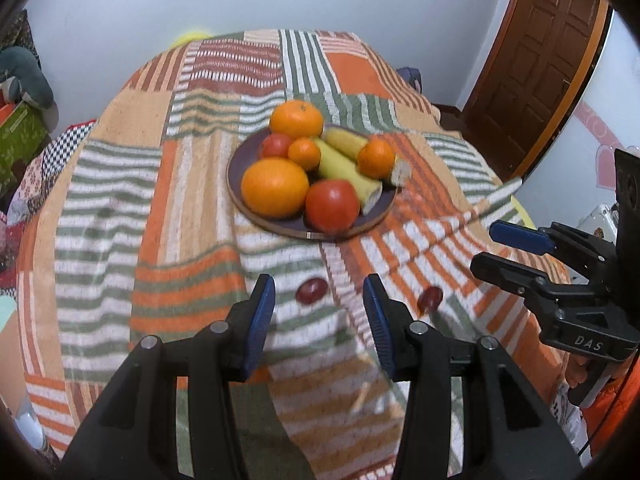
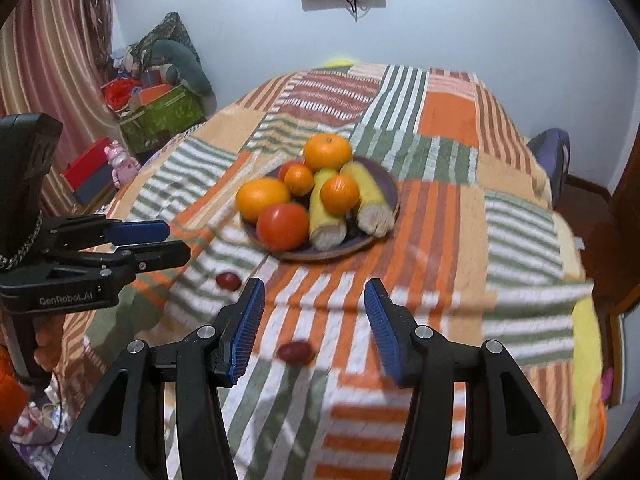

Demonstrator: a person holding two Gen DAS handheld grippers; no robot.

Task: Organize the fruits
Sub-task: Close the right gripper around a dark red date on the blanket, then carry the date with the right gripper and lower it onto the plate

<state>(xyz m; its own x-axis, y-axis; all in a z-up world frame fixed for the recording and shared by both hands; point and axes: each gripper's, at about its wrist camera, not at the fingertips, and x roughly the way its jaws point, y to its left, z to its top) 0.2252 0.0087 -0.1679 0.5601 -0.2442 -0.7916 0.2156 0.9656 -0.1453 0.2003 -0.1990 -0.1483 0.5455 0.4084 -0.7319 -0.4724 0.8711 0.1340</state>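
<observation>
The right gripper [image 1: 516, 252] reads "DAS", the left gripper [image 2: 152, 242] "GenRobot.AI". Both gape wide, empty, near the plate [image 1: 256, 216]. Only the right wrist view shows a pink toy [image 2: 120, 162].

The left hand-held gripper [image 1: 320, 316] hangs with its blue-padded fingers [image 1: 262, 320] spread wide and nothing between them. The right hand-held gripper [image 2: 314, 320] is just beside it, level, its fingers [image 2: 380, 328] likewise parted and empty.
</observation>
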